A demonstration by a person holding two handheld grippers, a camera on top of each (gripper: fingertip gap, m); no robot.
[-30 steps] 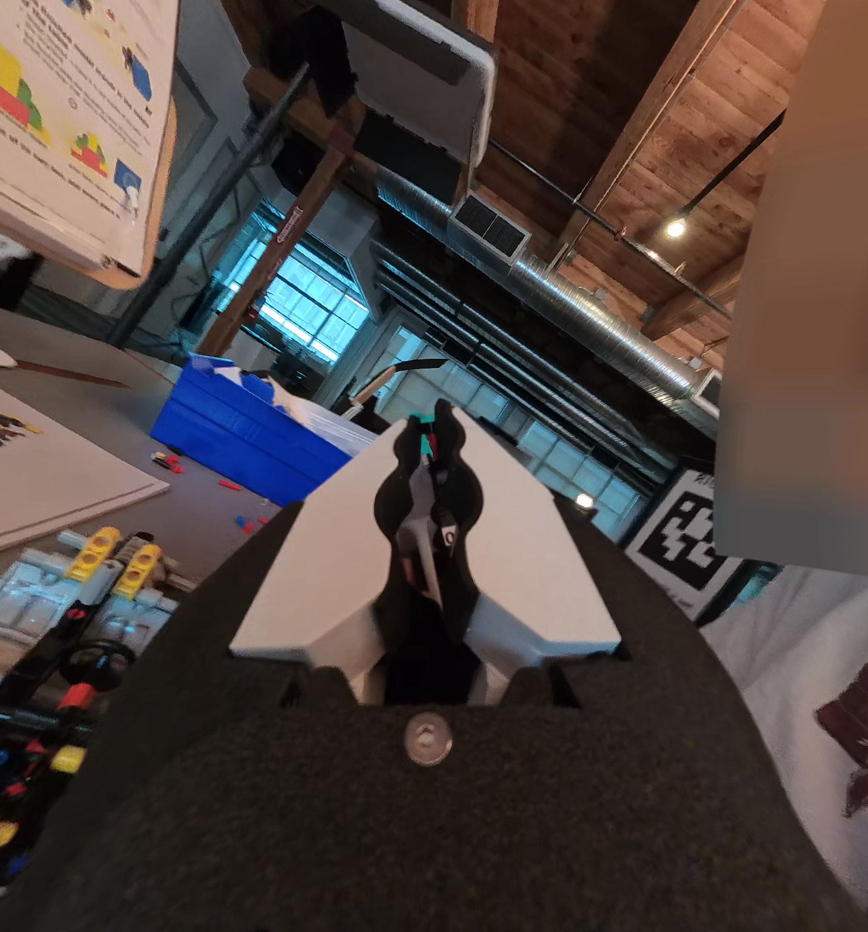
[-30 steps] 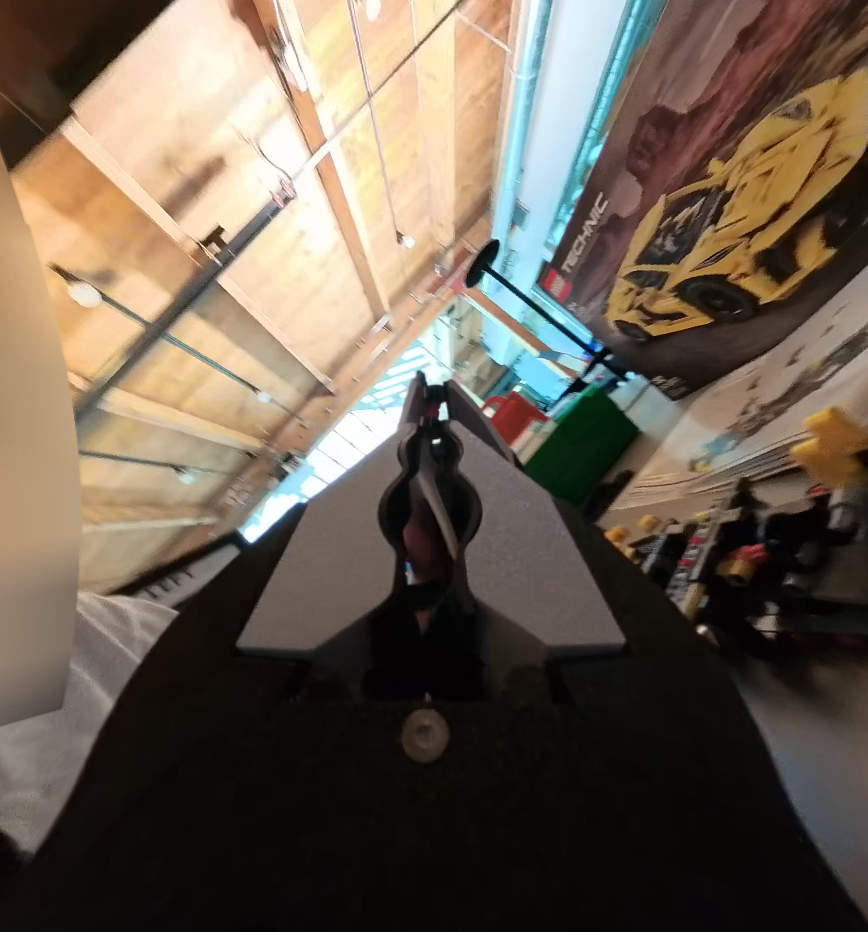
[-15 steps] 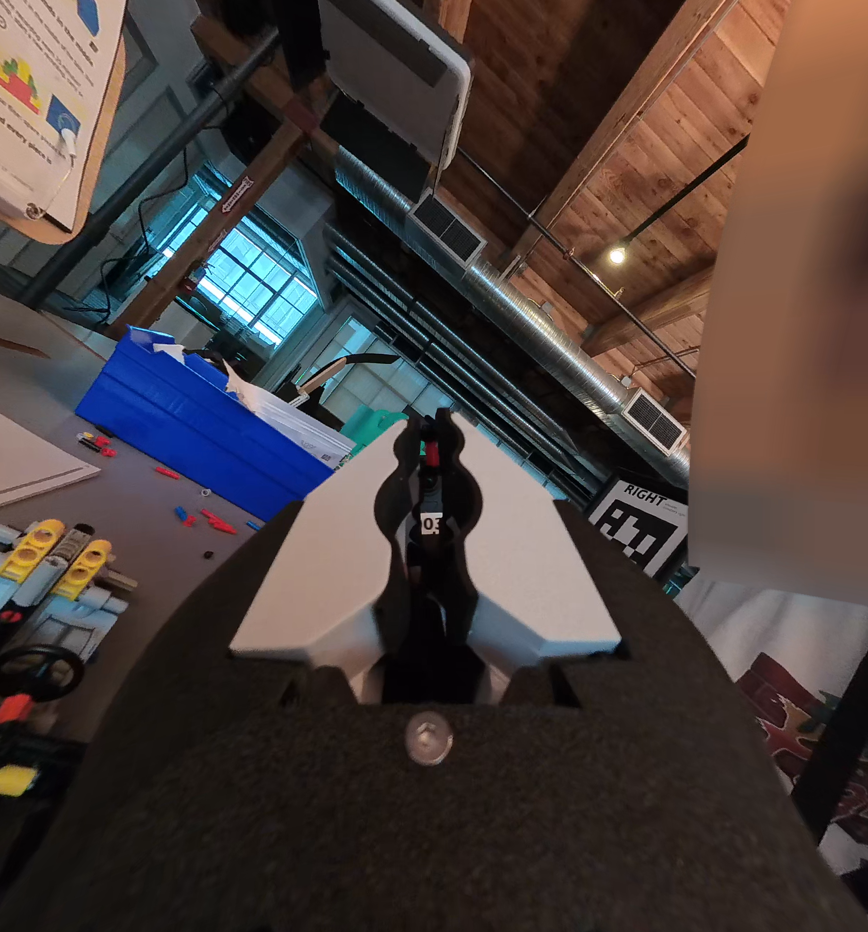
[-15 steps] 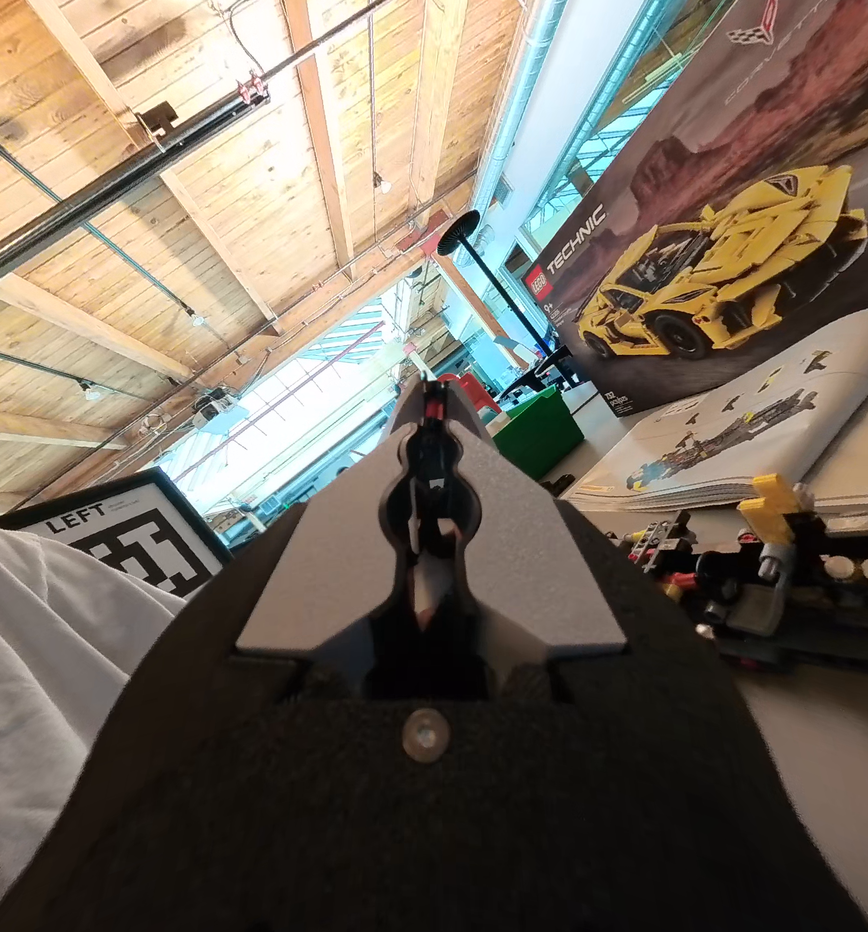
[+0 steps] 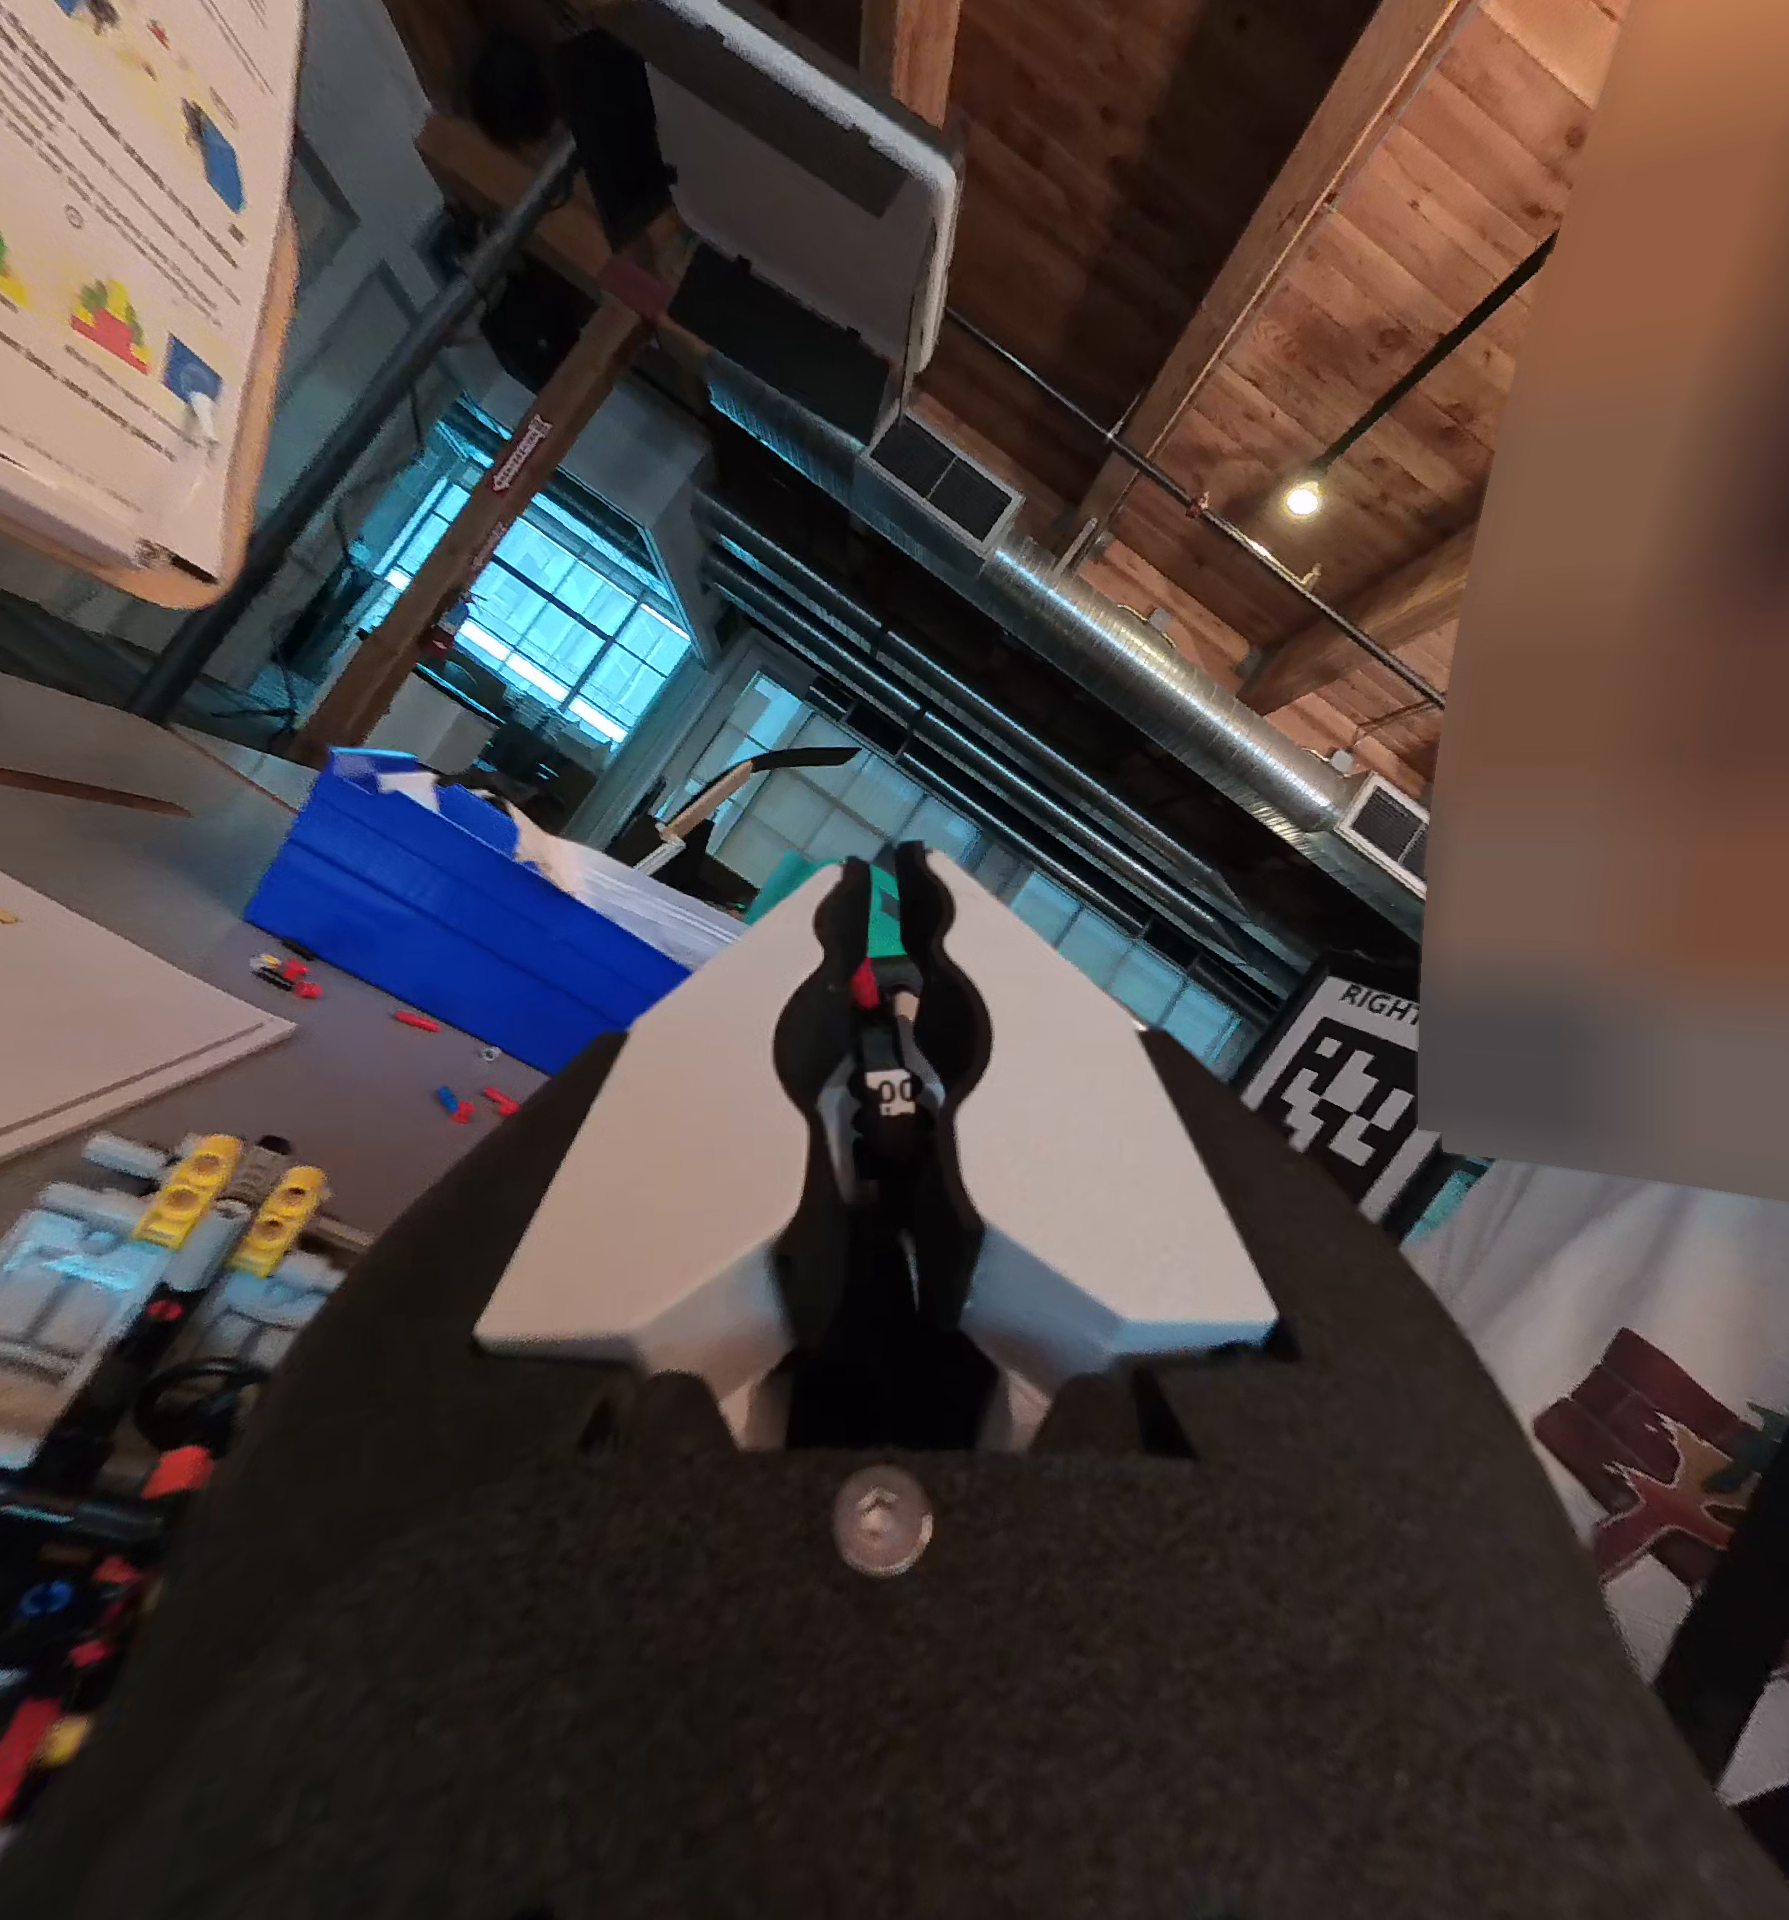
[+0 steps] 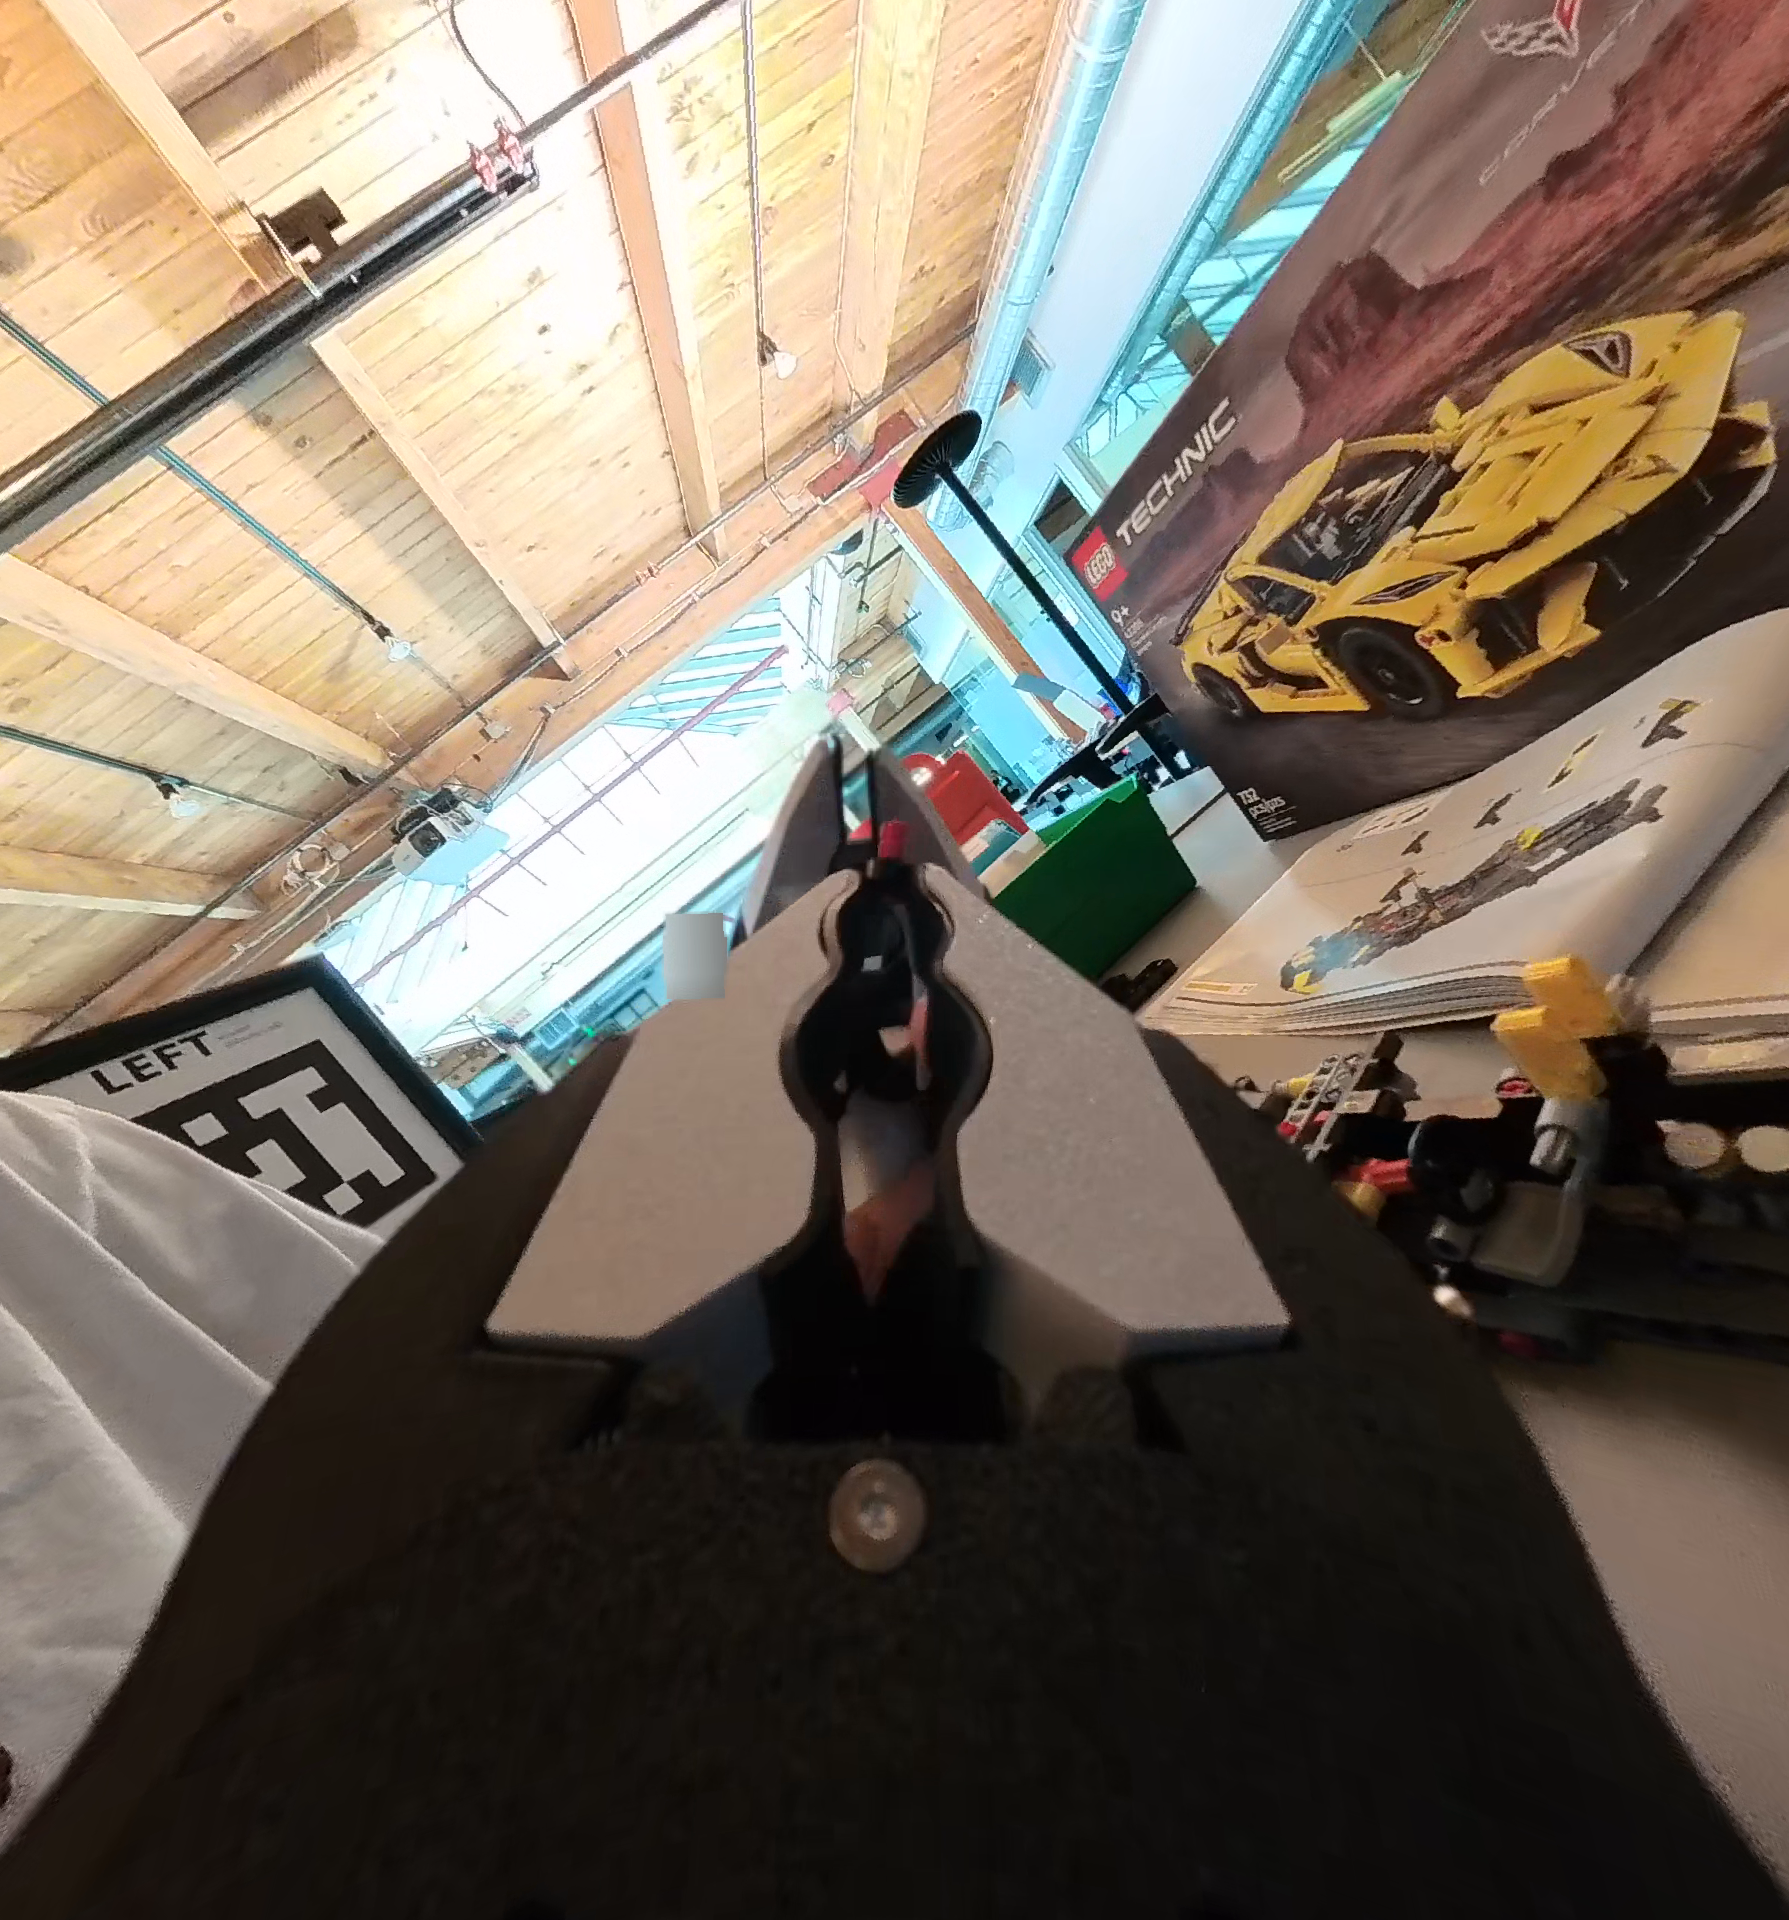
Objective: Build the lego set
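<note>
Both grippers are raised off the table and tilted up toward the ceiling, facing each other in front of a white shirt. The left gripper is seen with its fingers nearly pressed together; a small red piece sits in the narrow gap behind the tips, with a dark part behind it, though whether that part is clamped or belongs to the gripper opposite cannot be told. The right gripper is likewise almost closed, and a small red pin is seen at the slit just behind its tips, apparently pinched.

The step in hand is judged to be a mid-air joining of small pieces, pin to part, away from the main build. The next move calls for fine lining-up of the two tips along one axis, then a short straight push; a slight tilt could let the pin slip out sideways.

The half-built car lies low to the right of the right gripper, near it, with the open instruction book beyond and the box standing behind that. From the left gripper the same build is found low to the left, a blue bin farther ahead-left, and loose red pieces scattered on the table between. Open air is left above and ahead of both tools; the shirt close by on the body side limits drawing back
</note>
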